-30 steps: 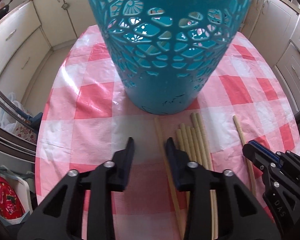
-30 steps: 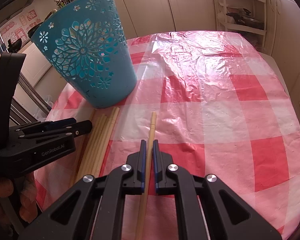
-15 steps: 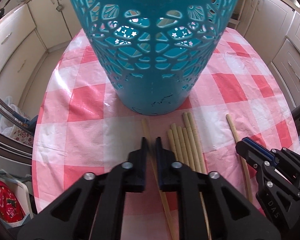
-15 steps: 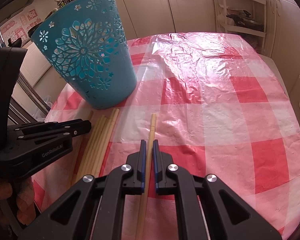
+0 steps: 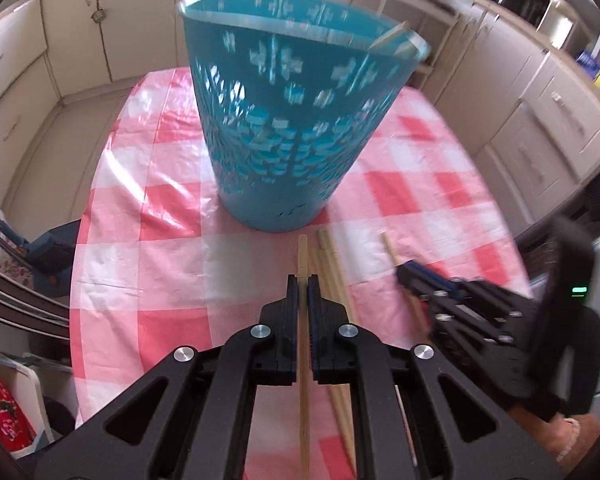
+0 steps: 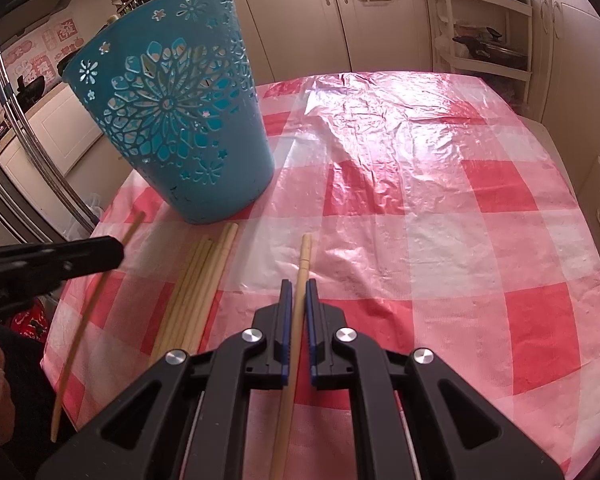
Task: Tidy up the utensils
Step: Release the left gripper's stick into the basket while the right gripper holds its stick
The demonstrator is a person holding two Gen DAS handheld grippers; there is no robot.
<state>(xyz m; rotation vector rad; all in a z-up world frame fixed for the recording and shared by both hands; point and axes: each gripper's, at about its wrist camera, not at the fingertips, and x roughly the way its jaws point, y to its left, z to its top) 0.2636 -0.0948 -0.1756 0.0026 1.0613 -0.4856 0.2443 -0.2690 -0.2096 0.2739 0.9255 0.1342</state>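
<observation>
Your left gripper (image 5: 303,280): closed on one pale wooden chopstick (image 5: 302,256), pinched partway along so its forward end sticks out toward the bin; in the right wrist view this stick slants clear of the table, which suggests you are carrying it for dropping in

Your right gripper (image 6: 296,285): closed on a second pale wooden chopstick (image 6: 305,258), held low with the tip lying on or just above the cloth; I cannot tell which

Turquoise plastic basket with cut-out flower pattern (image 6: 172,120): upright near the table's far left, open mouth up, so sticks can go in from above; something pale leans at its rim in the left wrist view, too blurred to name

Loose bundle of pale wooden chopsticks (image 6: 198,280): flat on the cloth, side by side, ends just short of the basket's base, between your two grippers, awaiting pickup

Red-and-white checked plastic tablecloth (image 6: 420,200): covers the table; its slick, wrinkled surface may let sticks slide
</observation>
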